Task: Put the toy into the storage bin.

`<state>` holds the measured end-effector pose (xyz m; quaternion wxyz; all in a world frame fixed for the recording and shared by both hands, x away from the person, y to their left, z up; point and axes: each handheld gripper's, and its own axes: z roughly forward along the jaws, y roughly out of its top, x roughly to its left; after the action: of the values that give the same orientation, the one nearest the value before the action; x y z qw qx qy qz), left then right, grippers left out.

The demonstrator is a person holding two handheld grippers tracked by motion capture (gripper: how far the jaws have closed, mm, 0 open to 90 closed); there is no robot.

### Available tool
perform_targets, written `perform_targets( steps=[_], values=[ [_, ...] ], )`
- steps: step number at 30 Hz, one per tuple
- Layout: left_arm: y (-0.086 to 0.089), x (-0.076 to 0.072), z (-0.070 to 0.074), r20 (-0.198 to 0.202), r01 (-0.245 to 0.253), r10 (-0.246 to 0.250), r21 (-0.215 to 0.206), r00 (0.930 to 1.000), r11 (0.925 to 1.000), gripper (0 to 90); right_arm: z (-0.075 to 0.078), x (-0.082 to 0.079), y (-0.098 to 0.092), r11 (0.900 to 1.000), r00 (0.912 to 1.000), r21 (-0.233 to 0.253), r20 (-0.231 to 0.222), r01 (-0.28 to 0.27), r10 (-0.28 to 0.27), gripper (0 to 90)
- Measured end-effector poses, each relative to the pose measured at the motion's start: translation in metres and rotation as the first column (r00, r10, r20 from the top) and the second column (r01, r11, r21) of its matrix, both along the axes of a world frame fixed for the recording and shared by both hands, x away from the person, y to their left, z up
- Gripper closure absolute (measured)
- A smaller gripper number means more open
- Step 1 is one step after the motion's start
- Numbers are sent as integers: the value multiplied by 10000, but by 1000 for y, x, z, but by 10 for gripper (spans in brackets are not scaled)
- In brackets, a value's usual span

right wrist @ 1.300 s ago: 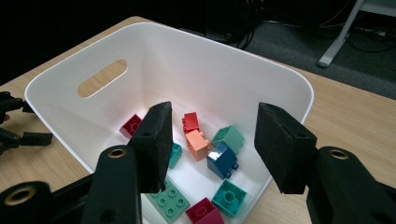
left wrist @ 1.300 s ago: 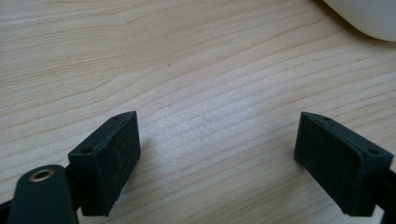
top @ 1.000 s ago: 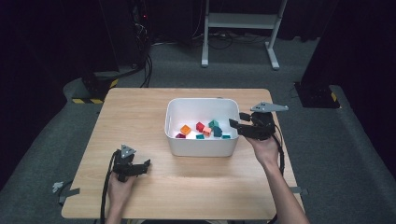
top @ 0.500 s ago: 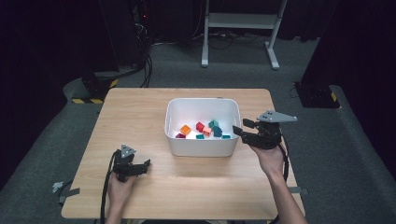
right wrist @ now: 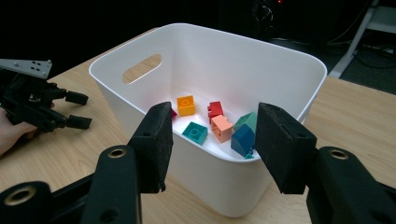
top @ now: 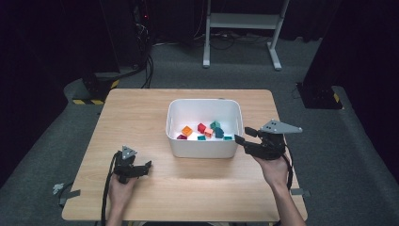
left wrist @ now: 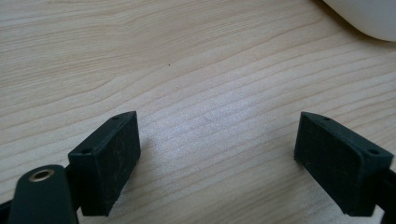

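A white bin [top: 202, 147] [right wrist: 261, 60] stands mid-table and holds several coloured bricks: an orange one [top: 187, 130] [right wrist: 186, 105], a red one [top: 201, 127] [right wrist: 215, 109], a salmon one [right wrist: 221, 127] and teal ones [top: 215, 126] [right wrist: 195, 132]. My right gripper [top: 241, 140] [right wrist: 212, 144] hovers open just outside the bin's right wall, jaws pointing at it, nothing between them. My left gripper [top: 145, 167] [left wrist: 219, 161] rests low over bare wood at the front left, open and empty. It also appears far off [right wrist: 77, 109] in the right gripper view.
The wooden table [top: 141, 113] has free surface around the bin. The bin's rounded corner [left wrist: 364, 16] shows at the top right of the left gripper view. Beyond the table lie grey floor, cables and a white stand [top: 242, 21].
My right gripper has drawn back to the right, from over the bin's right rim to just outside it, and lowered a little. The left gripper has stayed put.
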<state>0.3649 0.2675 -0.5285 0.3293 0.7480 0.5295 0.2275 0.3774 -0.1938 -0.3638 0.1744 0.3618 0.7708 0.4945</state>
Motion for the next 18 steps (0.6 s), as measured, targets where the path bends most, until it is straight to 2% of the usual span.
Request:
perform_targets(
  steps=[18],
  values=[
    [0, 0, 0, 2, -3, 3, 0, 10000, 10000, 145, -21, -20, -7, 9999, 9999, 58, -74, 100, -99, 468]
  ],
)
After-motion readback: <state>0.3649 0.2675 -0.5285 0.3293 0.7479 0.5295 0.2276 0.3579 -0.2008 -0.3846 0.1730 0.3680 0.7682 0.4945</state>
